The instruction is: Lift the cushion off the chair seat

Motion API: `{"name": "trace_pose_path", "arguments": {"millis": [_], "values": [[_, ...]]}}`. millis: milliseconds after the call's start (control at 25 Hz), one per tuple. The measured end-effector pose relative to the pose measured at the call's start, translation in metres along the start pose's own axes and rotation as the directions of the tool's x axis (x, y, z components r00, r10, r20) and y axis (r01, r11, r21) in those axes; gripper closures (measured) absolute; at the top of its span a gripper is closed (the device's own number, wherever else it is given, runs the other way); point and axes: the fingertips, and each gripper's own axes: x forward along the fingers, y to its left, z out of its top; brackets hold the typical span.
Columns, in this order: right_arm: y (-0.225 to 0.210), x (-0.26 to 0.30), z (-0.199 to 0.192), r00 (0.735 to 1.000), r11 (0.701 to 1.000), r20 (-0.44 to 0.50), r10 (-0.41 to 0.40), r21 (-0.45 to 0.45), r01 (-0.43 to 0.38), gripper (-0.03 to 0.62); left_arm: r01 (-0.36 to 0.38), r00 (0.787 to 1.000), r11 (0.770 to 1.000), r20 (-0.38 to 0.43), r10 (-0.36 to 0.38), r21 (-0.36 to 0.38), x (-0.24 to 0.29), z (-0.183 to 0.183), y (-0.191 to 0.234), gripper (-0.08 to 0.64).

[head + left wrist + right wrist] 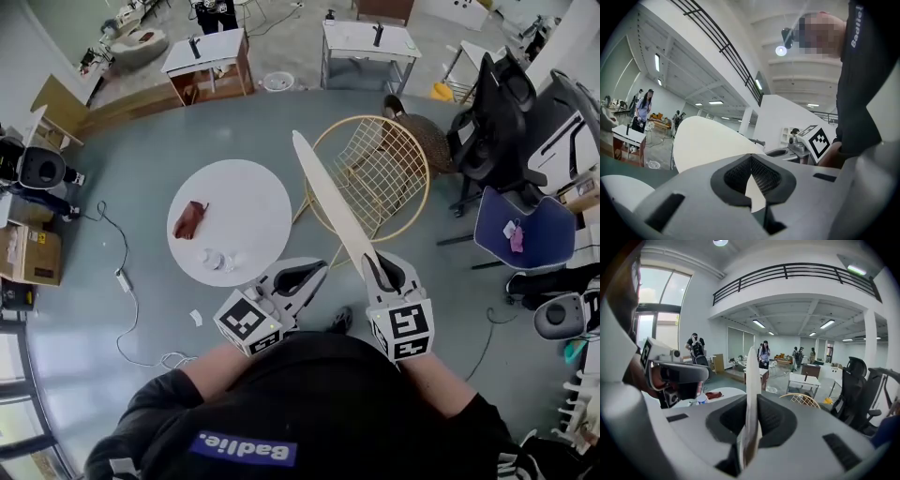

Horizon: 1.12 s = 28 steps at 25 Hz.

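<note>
A thin cream cushion (328, 197) stands edge-on in the air, up off the seat of the gold wire chair (375, 173). My right gripper (380, 272) is shut on its near edge. In the right gripper view the cushion (752, 380) rises as a narrow blade between the dark pads (773, 420), with the wire chair (801, 400) behind. My left gripper (314, 272) is just left of the cushion with its jaw tips together and nothing gripped. In the left gripper view the cushion's broad face (708, 140) fills the space beyond the jaws.
A round white table (253, 202) with a red cloth (190, 220) and small cups stands left of the chair. Black office chairs (497, 122) and a blue chair (520, 230) crowd the right. Desks (206, 56) line the back. A cable (127, 281) trails over the floor at left.
</note>
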Motion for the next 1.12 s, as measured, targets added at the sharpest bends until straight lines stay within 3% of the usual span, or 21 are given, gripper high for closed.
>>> {"name": "trace_pose_path", "arguments": {"millis": [520,1120], "values": [[0.039,-0.002,0.014,0.991,0.992,0.052,0.120,0.023,-0.122,0.540,0.013,1.000,1.000,-0.013,-0.013,0.023,-0.002,-0.004,-0.012,0.546],[0.051,0.002,0.015,0.987,0.988,0.055,0.150,0.027,-0.152,0.540,0.009,1.000,1.000,-0.014,-0.008,0.021,-0.005,-0.005,-0.009,0.546]]}}
